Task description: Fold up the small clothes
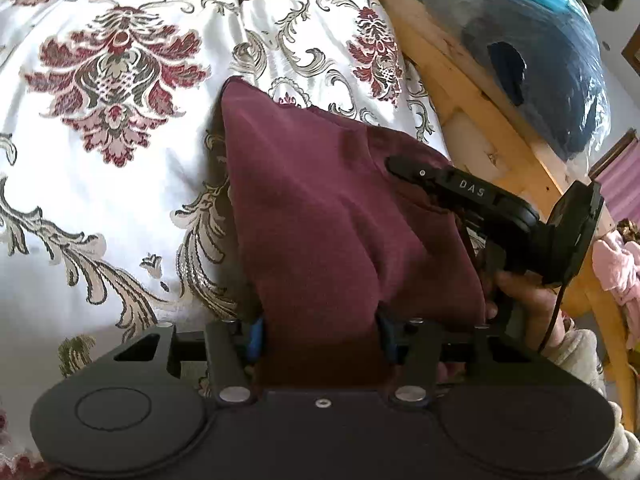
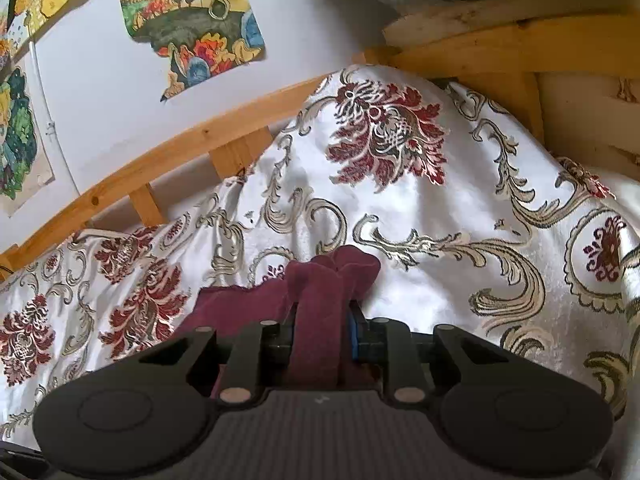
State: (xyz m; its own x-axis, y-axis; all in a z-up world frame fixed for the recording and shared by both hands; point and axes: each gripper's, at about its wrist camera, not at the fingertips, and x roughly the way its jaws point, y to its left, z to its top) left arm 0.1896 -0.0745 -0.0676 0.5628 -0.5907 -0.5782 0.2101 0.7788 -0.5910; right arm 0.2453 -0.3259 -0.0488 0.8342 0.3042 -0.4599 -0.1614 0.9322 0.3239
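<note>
Both grippers pinch the maroon cloth (image 1: 320, 216), stretched away lengthwise

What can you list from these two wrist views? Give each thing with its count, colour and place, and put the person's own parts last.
Maroon garment: one, dark red, on the bedspread, pinched by both grippers.
Bedspread: one, white with red and beige floral pattern, covering the bed.
Bed frame: one, pale wood, behind the bedspread.
Wall pictures: several, colourful, on the white wall.
Plastic bag: one, clear over blue contents, past the frame.
Pink cloth: one, right edge.
Left gripper: black, closed on the garment.
Right gripper: black, closed on the garment.
Right hand: holding its gripper.
</note>
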